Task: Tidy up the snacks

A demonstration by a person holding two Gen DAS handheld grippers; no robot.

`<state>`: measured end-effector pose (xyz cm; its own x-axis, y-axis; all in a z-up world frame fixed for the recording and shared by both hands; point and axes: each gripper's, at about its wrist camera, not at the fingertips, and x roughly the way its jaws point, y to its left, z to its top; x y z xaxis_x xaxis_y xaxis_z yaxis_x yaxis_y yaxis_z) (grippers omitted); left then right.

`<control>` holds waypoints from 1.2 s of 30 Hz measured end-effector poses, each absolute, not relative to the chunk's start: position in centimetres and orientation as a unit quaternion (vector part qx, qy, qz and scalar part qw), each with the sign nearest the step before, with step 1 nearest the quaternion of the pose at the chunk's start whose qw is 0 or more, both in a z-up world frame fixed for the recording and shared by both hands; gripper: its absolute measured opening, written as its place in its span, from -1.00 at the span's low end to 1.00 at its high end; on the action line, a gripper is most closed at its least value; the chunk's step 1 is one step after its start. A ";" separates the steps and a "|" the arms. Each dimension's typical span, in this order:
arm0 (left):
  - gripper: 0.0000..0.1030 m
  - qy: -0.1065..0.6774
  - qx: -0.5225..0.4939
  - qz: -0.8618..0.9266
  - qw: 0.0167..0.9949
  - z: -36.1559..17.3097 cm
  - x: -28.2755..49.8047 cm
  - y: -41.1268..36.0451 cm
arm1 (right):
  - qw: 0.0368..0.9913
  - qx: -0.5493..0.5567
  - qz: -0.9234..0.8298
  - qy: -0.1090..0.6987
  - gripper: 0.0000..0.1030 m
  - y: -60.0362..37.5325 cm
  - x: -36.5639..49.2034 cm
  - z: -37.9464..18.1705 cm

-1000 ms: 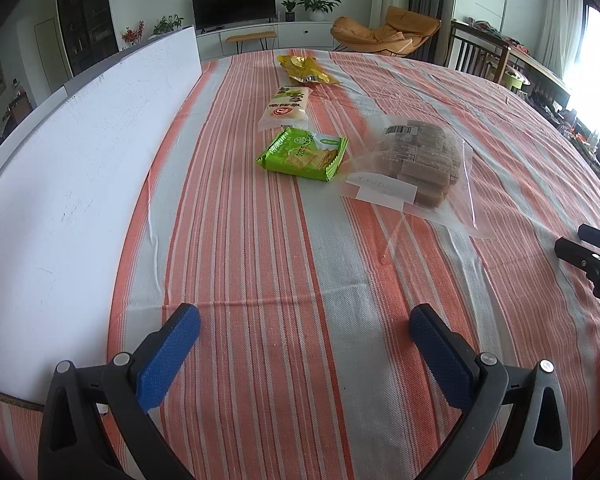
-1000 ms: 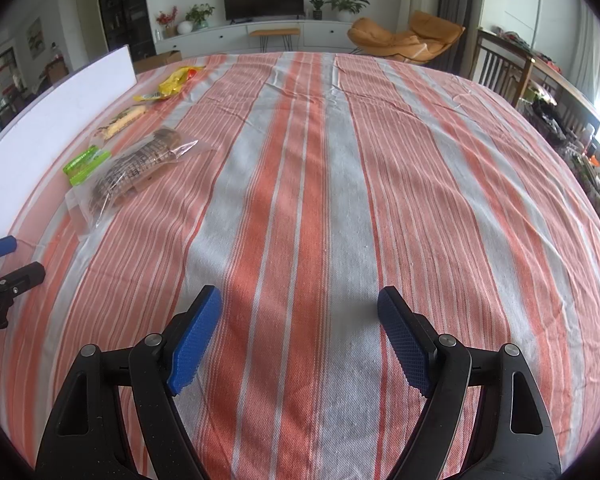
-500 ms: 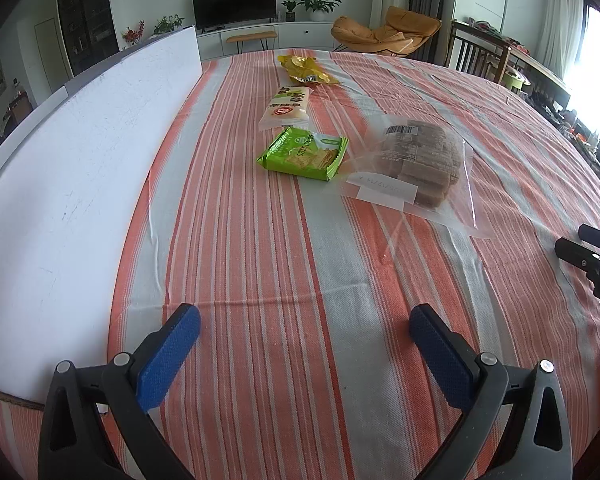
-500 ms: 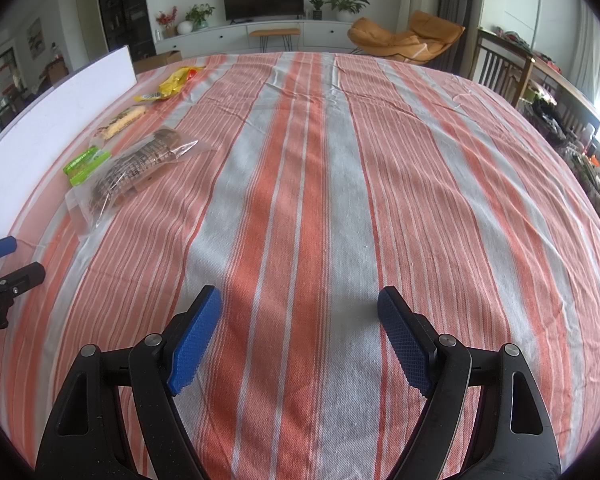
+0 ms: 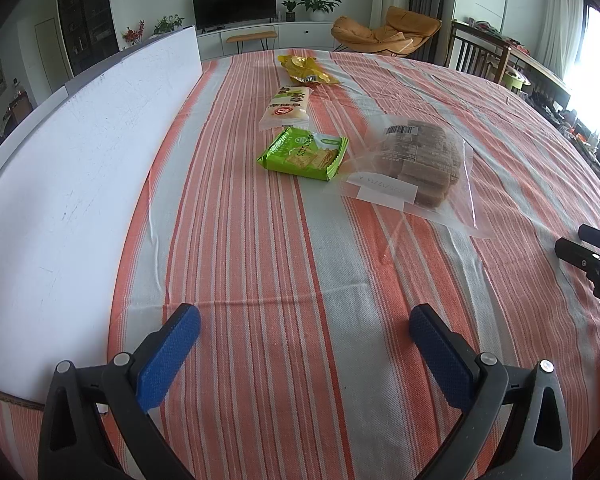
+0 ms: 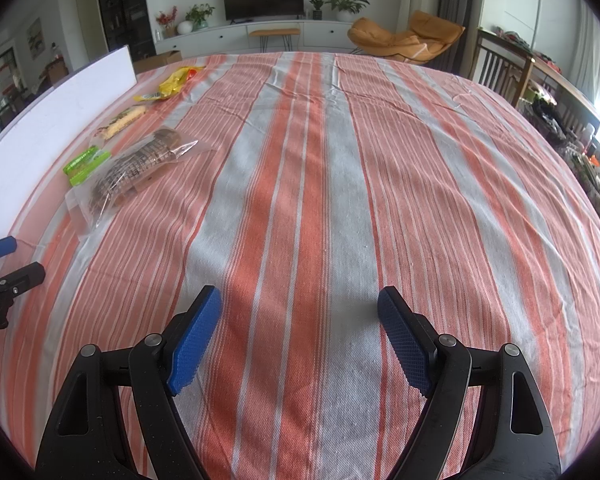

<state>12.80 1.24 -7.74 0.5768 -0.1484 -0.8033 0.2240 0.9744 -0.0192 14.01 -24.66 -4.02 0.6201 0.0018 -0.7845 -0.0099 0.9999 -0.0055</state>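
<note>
Both grippers, left gripper (image 5: 305, 330) and right gripper (image 6: 299, 312), hover with fingers released over the orange-and-grey striped worktop (image 5: 260, 264), the green foil cracker packet (image 5: 303, 153) at twelve o'clock of the left.

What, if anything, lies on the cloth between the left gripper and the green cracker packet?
Nothing visible. Only bare striped cloth lies between the open left gripper and the green cracker packet.

Bright daylight, window glare right, fisheye-warped edges
</note>
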 end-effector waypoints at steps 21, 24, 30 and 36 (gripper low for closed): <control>1.00 0.448 0.041 -0.105 0.887 -7.8 12.8 1.3 | 0.899 0.003 -0.010 0.438 0.64 -24.7 13.7 -4.0; 1.00 0.448 0.042 -0.105 0.887 -7.8 12.8 1.3 | 0.882 0.027 -0.008 0.470 0.63 -24.4 14.9 -3.4; 1.00 0.448 0.041 -0.105 0.887 -7.7 12.8 1.3 | 0.868 0.150 0.055 0.470 0.61 -21.2 21.6 0.1; 1.00 0.448 0.041 -0.105 0.887 -7.8 12.8 1.3 | 0.825 0.103 0.017 0.555 0.63 -15.3 29.0 -2.1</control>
<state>12.84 1.29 -7.75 0.5769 -0.1502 -0.8029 0.2238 0.9744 -0.0215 29.03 -15.31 -2.08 0.3838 0.1425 -0.9124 0.0865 0.9781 0.1892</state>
